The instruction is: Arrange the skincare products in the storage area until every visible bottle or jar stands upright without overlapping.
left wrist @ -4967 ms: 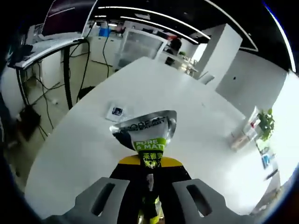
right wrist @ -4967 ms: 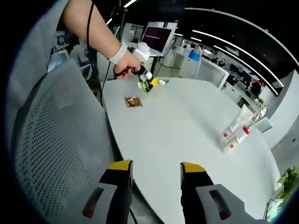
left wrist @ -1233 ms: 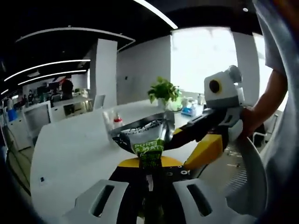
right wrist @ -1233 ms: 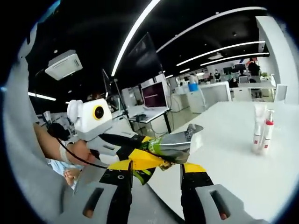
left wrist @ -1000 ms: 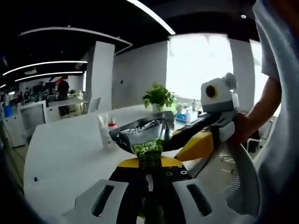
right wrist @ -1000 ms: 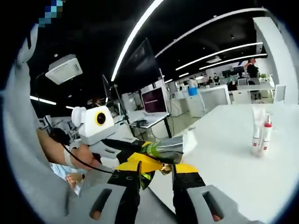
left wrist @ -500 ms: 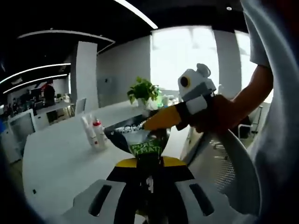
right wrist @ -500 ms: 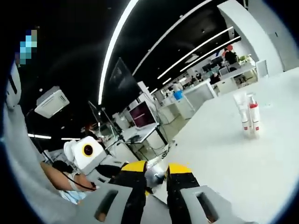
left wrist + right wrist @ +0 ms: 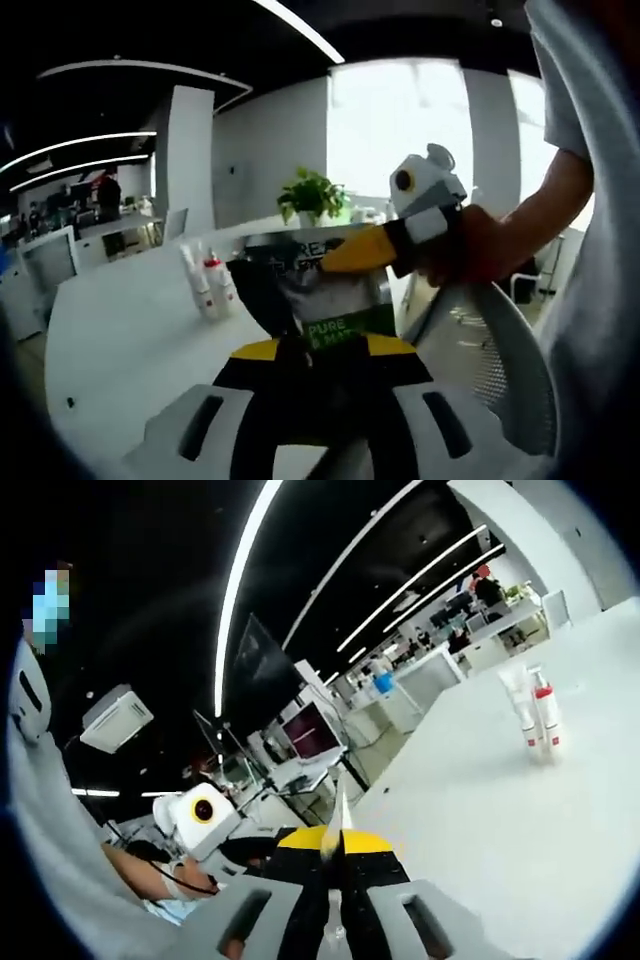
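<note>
My left gripper's [image 9: 318, 352] jaws hide the lower part of the green-labelled tube [image 9: 335, 300]. In the right gripper view I see that tube [image 9: 335, 832] only edge-on as a thin sliver. The two white bottles [image 9: 535, 718] are too small to read.

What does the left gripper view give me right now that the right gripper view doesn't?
Left gripper view: the tube's printed face, reading PURE and MATT on a green band, the right gripper closed on its crimped end, the hand holding that gripper, a potted plant and a mesh chair back.

Right gripper view: the tube edge-on between shut jaws, the left gripper's white body, desks with monitors.

Both: the white table and the two upright bottles on it.
</note>
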`<action>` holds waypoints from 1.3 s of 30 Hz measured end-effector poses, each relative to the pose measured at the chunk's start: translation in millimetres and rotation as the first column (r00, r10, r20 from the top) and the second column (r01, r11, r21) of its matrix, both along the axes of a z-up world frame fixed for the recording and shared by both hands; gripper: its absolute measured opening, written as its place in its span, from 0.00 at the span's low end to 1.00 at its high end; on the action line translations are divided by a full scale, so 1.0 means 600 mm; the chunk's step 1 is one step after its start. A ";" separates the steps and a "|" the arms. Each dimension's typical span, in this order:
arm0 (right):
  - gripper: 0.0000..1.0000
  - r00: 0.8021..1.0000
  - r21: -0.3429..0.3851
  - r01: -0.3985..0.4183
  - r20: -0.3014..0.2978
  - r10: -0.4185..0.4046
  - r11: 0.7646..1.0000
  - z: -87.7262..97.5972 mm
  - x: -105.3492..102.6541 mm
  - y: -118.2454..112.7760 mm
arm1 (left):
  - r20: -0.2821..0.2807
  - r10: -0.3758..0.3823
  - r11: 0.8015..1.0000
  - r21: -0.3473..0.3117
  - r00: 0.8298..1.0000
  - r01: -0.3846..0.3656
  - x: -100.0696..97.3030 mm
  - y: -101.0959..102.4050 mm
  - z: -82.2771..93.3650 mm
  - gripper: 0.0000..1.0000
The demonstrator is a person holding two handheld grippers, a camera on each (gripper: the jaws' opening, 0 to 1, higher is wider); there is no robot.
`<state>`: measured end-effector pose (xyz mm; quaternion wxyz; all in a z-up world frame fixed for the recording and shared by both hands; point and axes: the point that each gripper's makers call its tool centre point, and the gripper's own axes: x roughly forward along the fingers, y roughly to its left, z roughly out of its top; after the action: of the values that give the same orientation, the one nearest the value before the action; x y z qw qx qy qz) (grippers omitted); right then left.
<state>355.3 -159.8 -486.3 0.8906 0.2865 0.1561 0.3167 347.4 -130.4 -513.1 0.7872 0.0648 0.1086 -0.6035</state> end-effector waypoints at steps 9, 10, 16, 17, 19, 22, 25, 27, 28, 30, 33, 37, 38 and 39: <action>0.00 1.000 0.045 -0.016 -0.016 0.017 0.999 0.003 -0.004 0.005 | -0.014 0.116 0.993 -0.032 0.993 -0.116 0.032 0.022 0.007 0.32; 0.00 1.000 0.045 -0.018 -0.014 0.019 0.999 0.003 -0.005 0.006 | -0.019 0.127 0.991 -0.033 0.992 -0.128 0.035 0.025 0.007 0.37; 0.00 0.996 0.119 -0.091 0.006 0.091 0.989 0.023 -0.021 0.019 | -0.229 0.068 0.988 -0.120 0.971 -0.098 0.026 0.024 0.013 0.41; 0.00 0.995 0.132 -0.102 0.010 0.102 0.986 0.026 -0.023 0.021 | -0.293 0.003 0.986 -0.156 0.956 -0.052 0.012 0.020 0.018 0.39; 0.00 0.989 0.183 -0.149 0.020 0.148 0.972 0.038 -0.033 0.031 | -0.363 -0.076 0.978 -0.209 0.929 -0.002 -0.004 0.015 0.024 0.42; 0.00 0.974 0.191 -0.224 0.026 0.224 0.956 0.039 -0.048 0.049 | -0.380 -0.086 0.978 -0.207 0.921 0.006 -0.006 0.016 0.020 0.50; 0.00 0.974 0.173 -0.225 0.029 0.224 0.959 0.038 -0.050 0.051 | -0.413 -0.129 0.973 -0.229 0.901 0.034 -0.021 0.014 0.026 0.41; 0.00 0.976 0.178 -0.217 0.029 0.215 0.960 0.038 -0.050 0.046 | -0.430 -0.147 0.970 -0.241 0.891 0.043 -0.026 0.013 0.028 0.33; 0.00 0.977 0.189 -0.213 0.024 0.212 0.959 0.039 -0.050 0.043 | -0.440 -0.148 0.968 -0.249 0.886 0.038 -0.027 0.013 0.030 0.32; 0.00 0.979 0.193 -0.202 0.026 0.201 0.960 0.040 -0.050 0.038 | -0.451 -0.146 0.965 -0.260 0.880 0.027 -0.025 0.015 0.032 0.29; 0.00 0.984 0.192 -0.175 0.027 0.173 0.966 0.040 -0.049 0.030 | -0.474 -0.153 0.961 -0.275 0.867 0.019 -0.032 0.016 0.035 0.22; 0.00 0.988 0.167 -0.153 0.033 0.150 0.974 0.037 -0.047 0.021 | -0.451 -0.129 0.965 -0.263 0.883 0.006 -0.039 0.017 0.036 0.13; 0.00 0.989 0.159 -0.150 0.035 0.146 0.976 0.036 -0.047 0.021 | -0.436 -0.117 0.967 -0.255 0.892 0.002 -0.038 0.017 0.036 0.12; 0.00 0.989 0.151 -0.149 0.034 0.146 0.977 0.035 -0.048 0.021 | -0.419 -0.112 0.969 -0.246 0.901 0.007 -0.040 0.017 0.035 0.10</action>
<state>326.6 -147.0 -465.5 0.8418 0.3380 0.1420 0.3962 323.3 -119.9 -492.1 0.7270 -0.1612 0.2040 -0.6355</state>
